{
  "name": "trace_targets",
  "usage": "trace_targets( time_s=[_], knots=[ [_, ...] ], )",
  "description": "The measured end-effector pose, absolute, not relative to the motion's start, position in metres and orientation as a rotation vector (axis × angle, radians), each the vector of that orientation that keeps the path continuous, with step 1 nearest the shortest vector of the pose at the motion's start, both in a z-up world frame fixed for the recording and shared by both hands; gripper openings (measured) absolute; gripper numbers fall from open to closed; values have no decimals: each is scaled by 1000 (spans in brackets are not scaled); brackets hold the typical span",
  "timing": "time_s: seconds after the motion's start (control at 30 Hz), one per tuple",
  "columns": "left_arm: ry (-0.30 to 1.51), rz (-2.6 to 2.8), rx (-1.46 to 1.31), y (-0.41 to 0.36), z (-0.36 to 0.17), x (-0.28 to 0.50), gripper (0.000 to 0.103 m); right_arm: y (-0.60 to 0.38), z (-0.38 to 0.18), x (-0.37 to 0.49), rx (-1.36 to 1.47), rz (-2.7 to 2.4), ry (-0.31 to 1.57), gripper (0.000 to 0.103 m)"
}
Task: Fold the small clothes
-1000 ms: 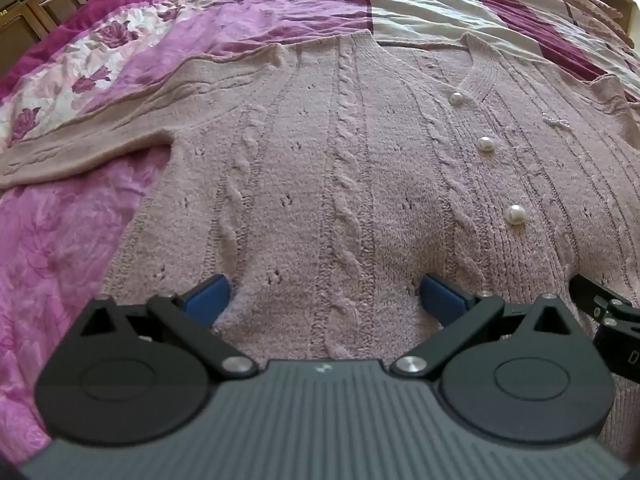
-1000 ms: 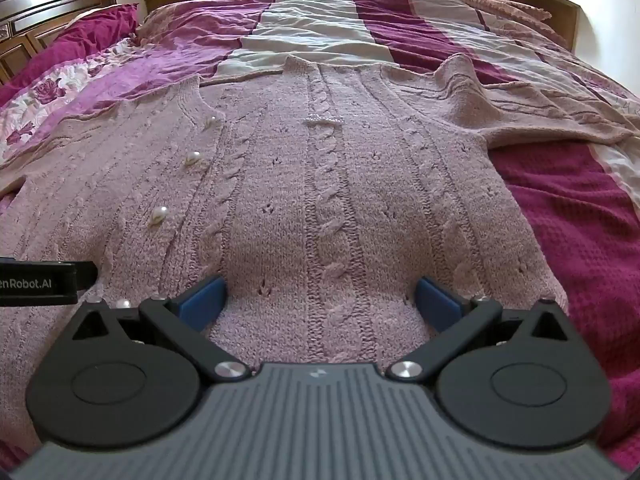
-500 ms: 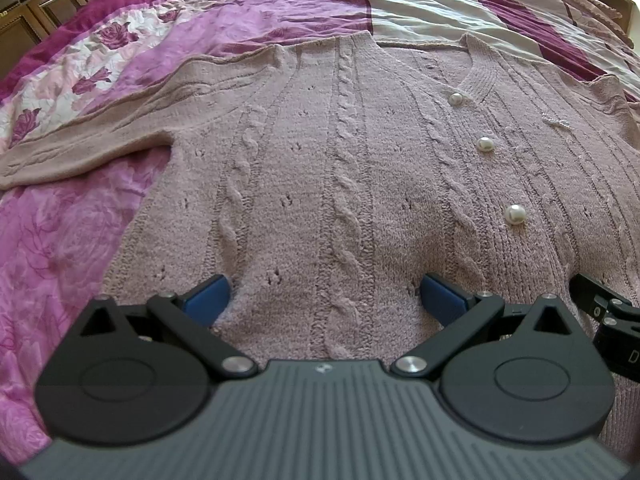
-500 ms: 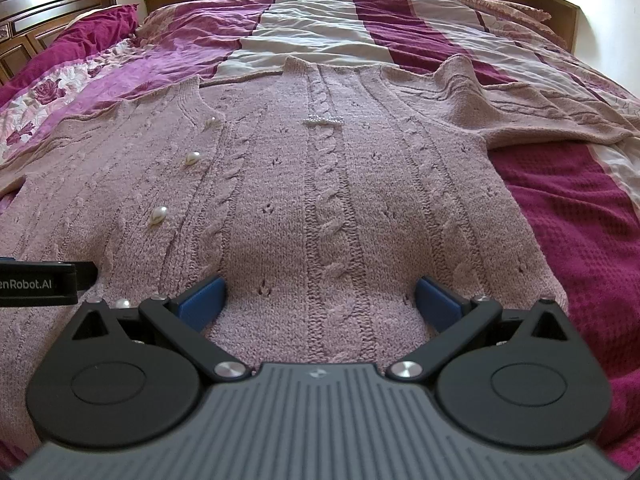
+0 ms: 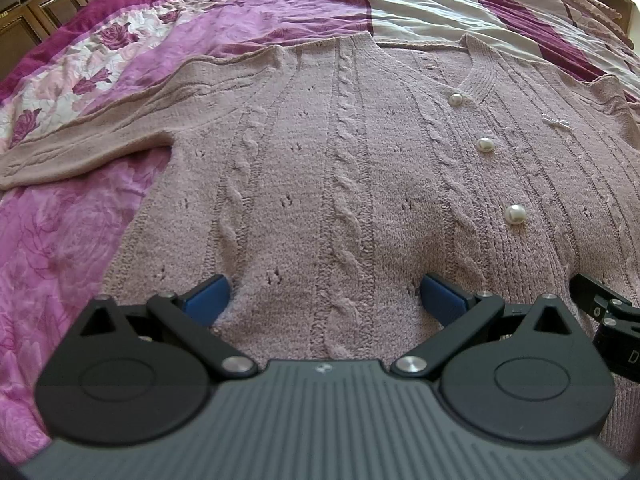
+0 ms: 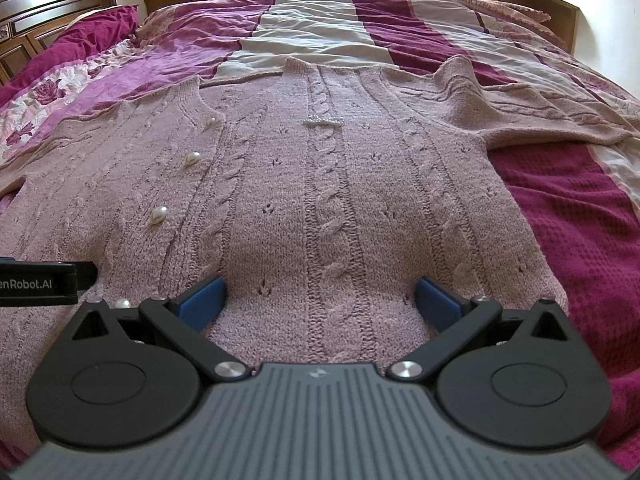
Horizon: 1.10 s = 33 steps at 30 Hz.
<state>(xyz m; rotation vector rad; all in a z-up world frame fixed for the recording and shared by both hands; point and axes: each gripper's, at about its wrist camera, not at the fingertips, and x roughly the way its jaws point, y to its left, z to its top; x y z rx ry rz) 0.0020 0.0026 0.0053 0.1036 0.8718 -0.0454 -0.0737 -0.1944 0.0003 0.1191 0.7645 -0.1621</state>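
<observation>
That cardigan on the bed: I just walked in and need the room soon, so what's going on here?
A person is holding a two-finger tool in each hand over a pink cable-knit cardigan, which lies flat and buttoned on the striped bedspread, sleeves spread to either side. The left tool and right tool sit side by side at the hem end, both open, pads resting on or just above the knit. Nothing is gripped and no fold has been made yet.

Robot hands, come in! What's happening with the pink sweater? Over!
Left gripper open, right gripper open, both low over hem. Sweater flat, unfolded, sleeves out. Nothing in the way.
</observation>
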Motion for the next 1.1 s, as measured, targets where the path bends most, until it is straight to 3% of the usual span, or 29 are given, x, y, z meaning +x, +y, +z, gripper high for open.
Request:
trace_targets(
  time_s=[1.1],
  knots=[
    [866, -44, 106, 0, 2, 0, 103, -194, 0, -74, 118, -163, 761, 103]
  ],
)
